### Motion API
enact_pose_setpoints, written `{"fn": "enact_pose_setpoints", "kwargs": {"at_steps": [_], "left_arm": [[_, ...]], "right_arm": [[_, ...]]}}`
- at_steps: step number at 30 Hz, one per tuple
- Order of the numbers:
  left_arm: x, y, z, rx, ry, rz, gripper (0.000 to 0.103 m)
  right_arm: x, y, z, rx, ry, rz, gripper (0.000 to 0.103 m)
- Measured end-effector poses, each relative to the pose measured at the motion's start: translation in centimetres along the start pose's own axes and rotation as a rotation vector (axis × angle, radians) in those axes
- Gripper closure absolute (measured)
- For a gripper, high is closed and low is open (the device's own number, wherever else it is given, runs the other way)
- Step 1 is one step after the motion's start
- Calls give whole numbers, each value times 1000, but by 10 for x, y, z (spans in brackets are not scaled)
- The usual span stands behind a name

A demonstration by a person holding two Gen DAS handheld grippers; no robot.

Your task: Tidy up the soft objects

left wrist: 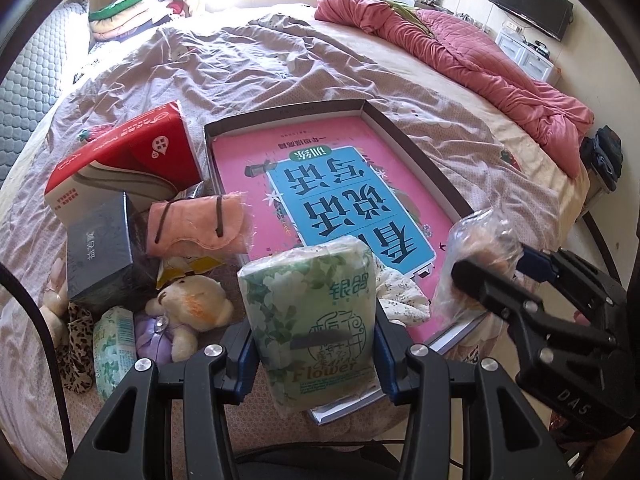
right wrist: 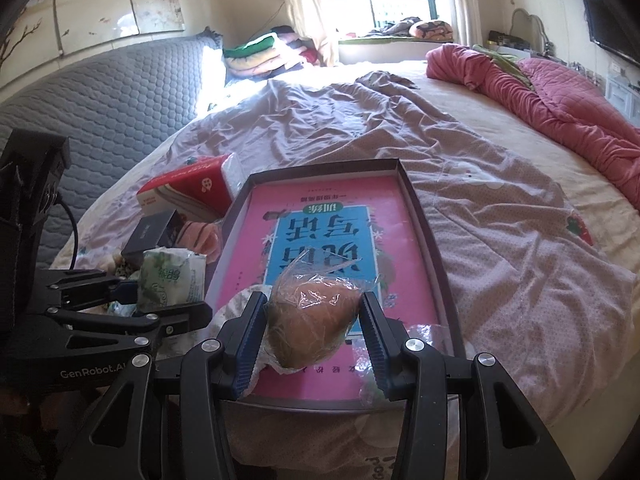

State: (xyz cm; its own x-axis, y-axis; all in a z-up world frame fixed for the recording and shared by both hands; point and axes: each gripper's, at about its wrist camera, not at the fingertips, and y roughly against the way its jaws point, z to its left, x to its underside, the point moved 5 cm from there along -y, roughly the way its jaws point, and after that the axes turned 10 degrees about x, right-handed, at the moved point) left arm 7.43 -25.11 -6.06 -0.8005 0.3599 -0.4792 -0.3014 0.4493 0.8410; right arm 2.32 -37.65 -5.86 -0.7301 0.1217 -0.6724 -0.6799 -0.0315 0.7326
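My left gripper (left wrist: 312, 344) is shut on a green flower-print tissue pack (left wrist: 316, 316), held above the near edge of a shallow box (left wrist: 416, 148) with a pink book (left wrist: 320, 184) in it. My right gripper (right wrist: 314, 330) is shut on a brown soft object wrapped in clear plastic (right wrist: 312, 316), held over the box's near end (right wrist: 436, 248). The right gripper with the wrapped object (left wrist: 476, 248) shows at the right of the left wrist view. The left gripper with the tissue pack (right wrist: 170, 276) shows at the left of the right wrist view.
Left of the box on the bed lie a red tissue box (left wrist: 124, 160), a dark box (left wrist: 100, 248), a pink cloth pouch (left wrist: 196, 220), a small teddy bear (left wrist: 192, 304) and another green tissue pack (left wrist: 112, 340). A pink quilt (left wrist: 480, 60) lies at the far right.
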Motion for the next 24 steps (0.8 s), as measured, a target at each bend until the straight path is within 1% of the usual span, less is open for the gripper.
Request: {"fn": "enact_pose_setpoints", "kwargs": {"at_steps": [4, 10, 16, 24], "left_arm": [[-1, -6, 2, 4, 9, 14, 55], [-1, -12, 3, 8, 8, 34, 55], [0, -19, 2, 10, 7, 53, 55], [0, -23, 2, 14, 10, 62, 55]], "right_arm": [[11, -7, 7, -11, 50, 46, 54], [18, -12, 10, -18, 81, 80, 54], [22, -17, 9, 5, 103, 91, 54], [21, -19, 4, 56, 94, 70, 54]]}}
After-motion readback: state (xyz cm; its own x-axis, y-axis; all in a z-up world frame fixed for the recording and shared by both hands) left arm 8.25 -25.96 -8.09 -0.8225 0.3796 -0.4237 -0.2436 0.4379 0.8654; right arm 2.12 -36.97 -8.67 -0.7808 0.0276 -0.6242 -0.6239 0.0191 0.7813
